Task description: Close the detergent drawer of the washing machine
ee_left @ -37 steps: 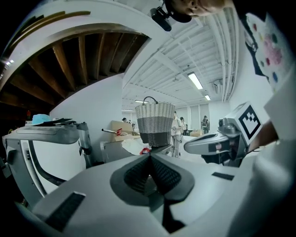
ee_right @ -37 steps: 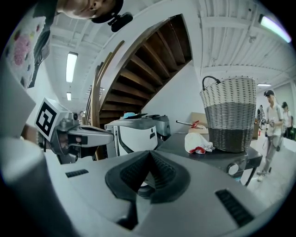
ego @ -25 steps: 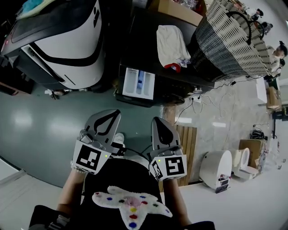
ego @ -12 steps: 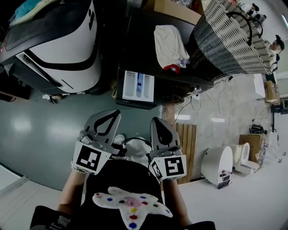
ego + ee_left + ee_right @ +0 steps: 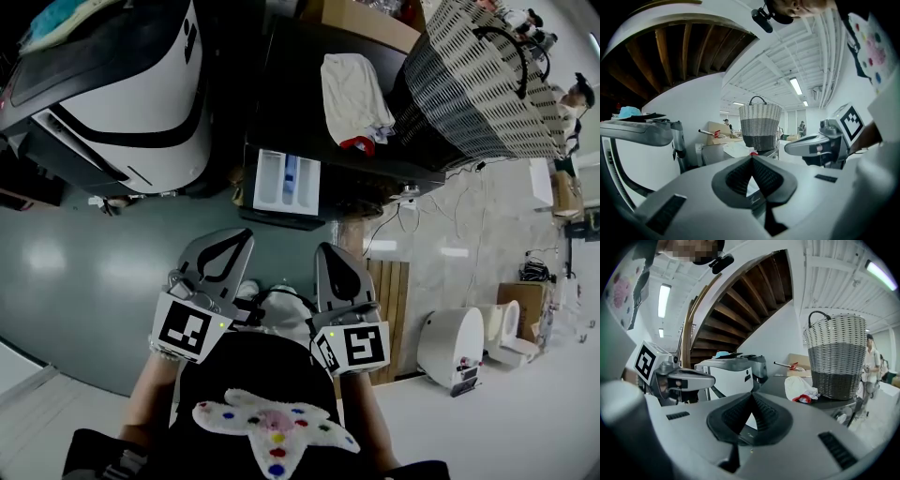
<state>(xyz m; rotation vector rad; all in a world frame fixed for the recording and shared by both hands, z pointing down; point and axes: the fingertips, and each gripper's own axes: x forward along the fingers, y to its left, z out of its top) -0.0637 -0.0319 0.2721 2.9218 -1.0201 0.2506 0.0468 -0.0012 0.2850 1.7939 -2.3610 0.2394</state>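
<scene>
The white detergent drawer (image 5: 288, 178) stands pulled out from the front of the dark washing machine (image 5: 309, 75), with a blue insert in its middle compartment. Both grippers hang well short of it, side by side over the grey floor. My left gripper (image 5: 246, 234) is shut and holds nothing. My right gripper (image 5: 323, 249) is shut and empty too. In the left gripper view the shut tips (image 5: 751, 157) hide most of the drawer; in the right gripper view the shut tips (image 5: 751, 394) point at the machine's front.
A white cloth (image 5: 354, 94) with a red item lies on the machine's top beside a tall woven basket (image 5: 478, 80). A white and black machine (image 5: 122, 84) stands to the left. Cables (image 5: 422, 202) trail over the floor at right near a wooden mat (image 5: 389, 309).
The view has shifted slightly, so the drawer and machine sit a little higher in the frame. Both grippers stay shut and in place.
</scene>
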